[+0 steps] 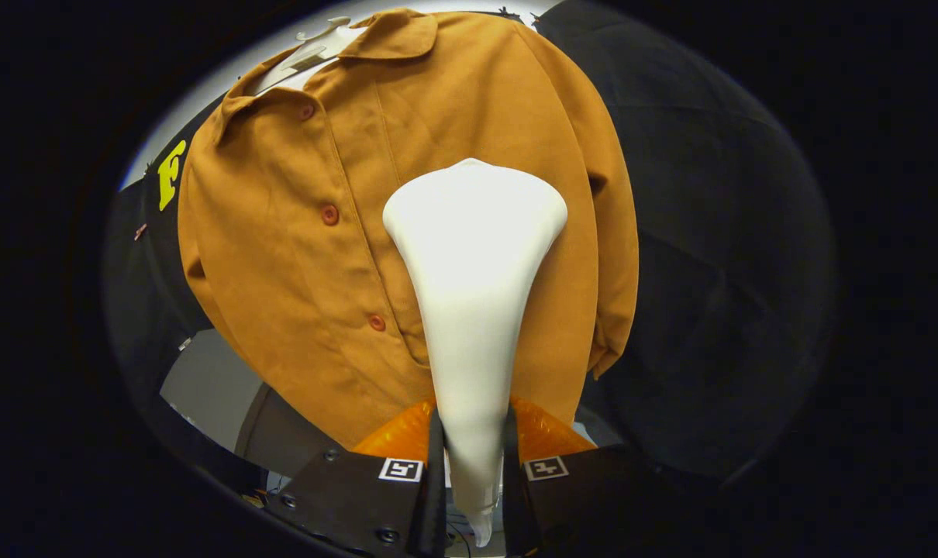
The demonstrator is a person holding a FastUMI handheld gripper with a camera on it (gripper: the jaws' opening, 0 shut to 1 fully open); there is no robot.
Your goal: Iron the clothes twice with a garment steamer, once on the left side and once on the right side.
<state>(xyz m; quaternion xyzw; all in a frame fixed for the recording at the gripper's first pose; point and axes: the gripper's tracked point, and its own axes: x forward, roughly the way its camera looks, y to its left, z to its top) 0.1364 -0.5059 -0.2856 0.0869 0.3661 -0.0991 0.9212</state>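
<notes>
Your fingers (436,465) are closed on the steamer (473,256), one pressing each side of its narrow white handle, so the gripper (473,453) has it clamped between them. The steamer widens as it runs forward from the fingers into a broad, rounded head, and that head sits over the shirt (298,232) on the side to the right of its button row; you cannot tell from here whether the head touches the cloth or hangs just off it. The shirt is a mustard-brown button-up with a collar, hanging on a white hanger (314,50) whose hook shows above the collar. Three reddish buttons (329,215) run down its front, left of the steamer head, and a sleeve hangs down the shirt's right edge. Behind the shirt, the booth's black cloth wall (709,232) spreads out on both sides, with a pale strip of room above it. Below the shirt's left hem you see a grey floor patch (205,387).
</notes>
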